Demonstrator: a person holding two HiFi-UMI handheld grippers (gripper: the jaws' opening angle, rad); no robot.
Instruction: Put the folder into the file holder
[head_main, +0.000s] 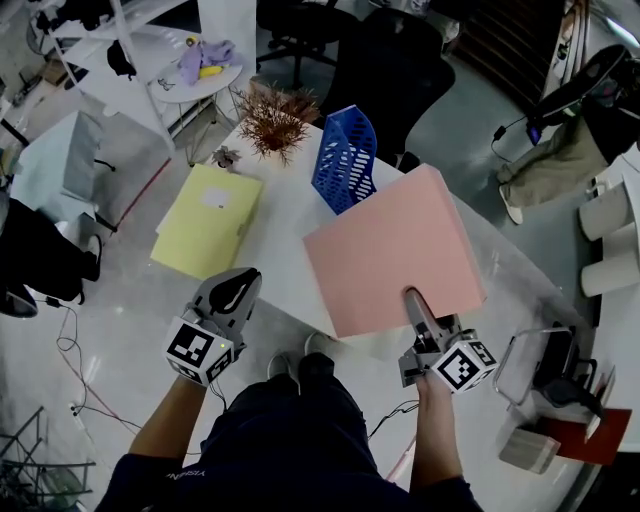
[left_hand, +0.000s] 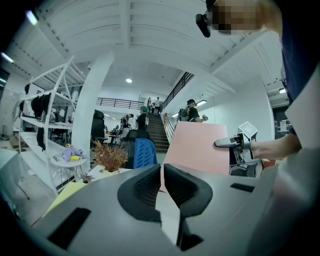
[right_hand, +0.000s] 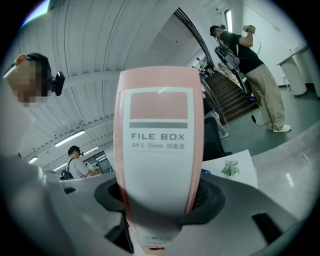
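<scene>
Right claw (right_hand: 160, 202) grips pink folder (right_hand: 159, 125), spine "FILE BOX".

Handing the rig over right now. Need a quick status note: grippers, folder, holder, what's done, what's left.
Right gripper: shut on the labelled spine of the pink folder, which is held up over the table.
Left gripper: jaws together, nothing between them, low at the near left.
Blue file holder: upright at the table's far side, no folder seen in it.
Yellow folder: flat on the table's left.
Done: pink folder gripped.
Left: carry it to the holder and slide it in.
</scene>
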